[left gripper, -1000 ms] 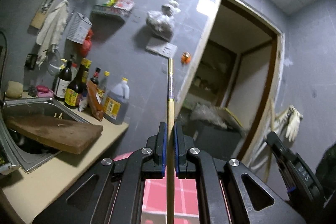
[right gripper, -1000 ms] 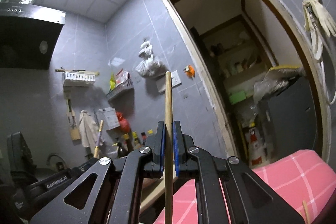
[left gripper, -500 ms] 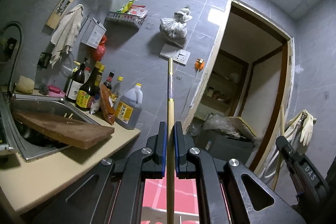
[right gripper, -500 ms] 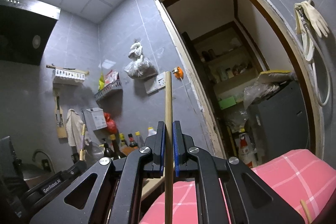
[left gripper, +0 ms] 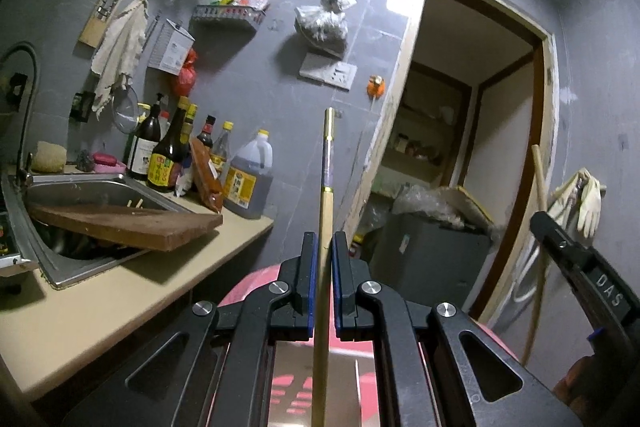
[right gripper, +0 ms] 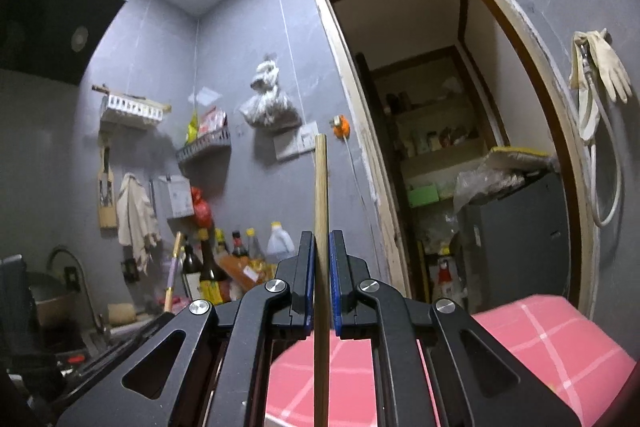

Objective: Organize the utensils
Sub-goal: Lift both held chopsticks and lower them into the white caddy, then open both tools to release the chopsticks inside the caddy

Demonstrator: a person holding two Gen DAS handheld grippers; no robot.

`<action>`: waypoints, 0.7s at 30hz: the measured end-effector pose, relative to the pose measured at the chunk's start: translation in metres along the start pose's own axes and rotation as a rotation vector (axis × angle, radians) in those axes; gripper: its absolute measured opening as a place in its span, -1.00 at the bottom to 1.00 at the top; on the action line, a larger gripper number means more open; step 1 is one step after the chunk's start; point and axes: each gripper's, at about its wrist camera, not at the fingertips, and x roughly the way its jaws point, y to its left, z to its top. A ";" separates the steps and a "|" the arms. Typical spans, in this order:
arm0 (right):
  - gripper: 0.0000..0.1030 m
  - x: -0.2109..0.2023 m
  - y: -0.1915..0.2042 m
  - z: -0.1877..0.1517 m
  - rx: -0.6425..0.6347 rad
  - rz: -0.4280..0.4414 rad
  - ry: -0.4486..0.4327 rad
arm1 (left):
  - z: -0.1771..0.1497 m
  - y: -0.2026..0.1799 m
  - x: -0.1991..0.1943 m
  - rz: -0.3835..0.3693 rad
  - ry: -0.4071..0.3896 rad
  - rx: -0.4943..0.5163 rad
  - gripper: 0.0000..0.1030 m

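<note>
Left wrist view: the left gripper (left gripper: 324, 251) is clamped tight on a decorated chopstick (left gripper: 325, 211), which runs straight forward between the blue pads (left gripper: 312, 279), its gold-capped end aimed at the grey tiled wall (left gripper: 260, 75). To the left, a wooden cutting board (left gripper: 128, 227) lies across the steel sink (left gripper: 76, 187) set in the beige counter (left gripper: 120, 299), with sauce bottles (left gripper: 168, 155) along the counter's back edge. The right gripper (left gripper: 592, 283) shows at the right border.

Right wrist view: the right gripper (right gripper: 320, 259) is closed on a plain wooden chopstick (right gripper: 321, 227) that points ahead beside the doorway (right gripper: 440, 131). A pink checked cloth (right gripper: 540, 339) lies below.
</note>
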 end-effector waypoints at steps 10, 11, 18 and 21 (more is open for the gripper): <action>-0.85 -0.005 -0.001 -0.017 0.008 0.007 0.104 | -0.016 -0.007 -0.001 -0.032 0.117 0.059 -0.91; -0.85 -0.005 -0.001 -0.018 0.009 0.007 0.110 | -0.017 -0.007 -0.002 -0.042 0.127 0.055 -0.91; -0.82 -0.008 -0.004 -0.020 0.008 0.004 0.175 | -0.017 -0.003 -0.005 -0.085 0.205 0.020 -0.85; -0.60 -0.010 -0.006 -0.020 0.008 0.004 0.189 | -0.015 -0.001 -0.008 -0.102 0.222 0.007 -0.73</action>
